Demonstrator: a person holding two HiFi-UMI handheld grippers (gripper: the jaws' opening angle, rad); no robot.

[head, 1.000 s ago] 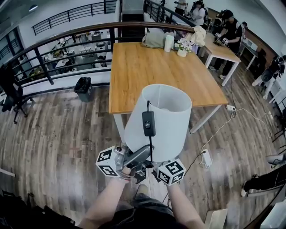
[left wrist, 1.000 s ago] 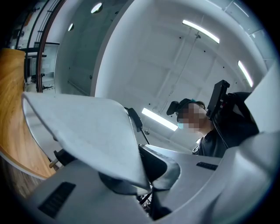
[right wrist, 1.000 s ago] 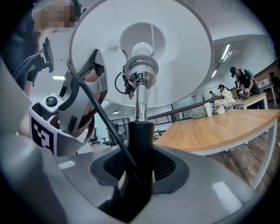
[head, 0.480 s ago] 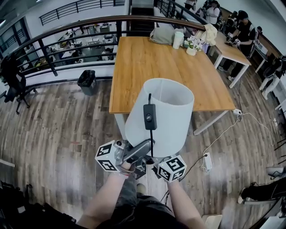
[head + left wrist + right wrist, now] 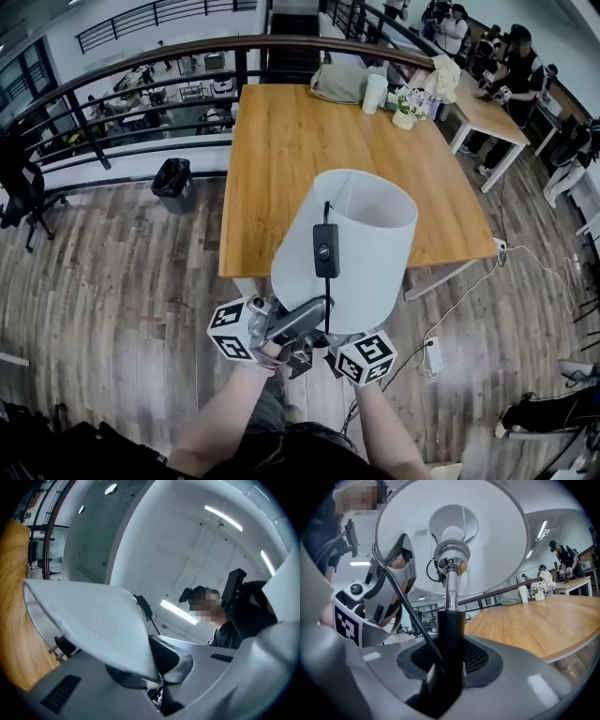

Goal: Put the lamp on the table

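The lamp has a white shade (image 5: 349, 246), seen from below in the right gripper view as shade (image 5: 454, 531) over a chrome rod (image 5: 450, 590) and black stem (image 5: 451, 634). Its black cord carries an inline switch (image 5: 326, 250). I hold it upright over the floor, just short of the near edge of the wooden table (image 5: 300, 131). My right gripper (image 5: 447, 677) is shut on the black stem. My left gripper (image 5: 159, 686) is shut on the shade's lower rim (image 5: 93, 620). Both grippers, left gripper (image 5: 312, 316) and right gripper (image 5: 330, 349), sit under the shade.
A bag (image 5: 339, 82), a white cup (image 5: 376, 93) and a flower pot (image 5: 406, 110) stand at the table's far end. A railing (image 5: 112, 89) runs behind, with a black bin (image 5: 174, 181) at its foot. A power strip (image 5: 433, 356) and cables lie right. People stand at another table (image 5: 478, 103).
The lamp and both grippers have drifted slightly right and toward the table. Both grips are unchanged.
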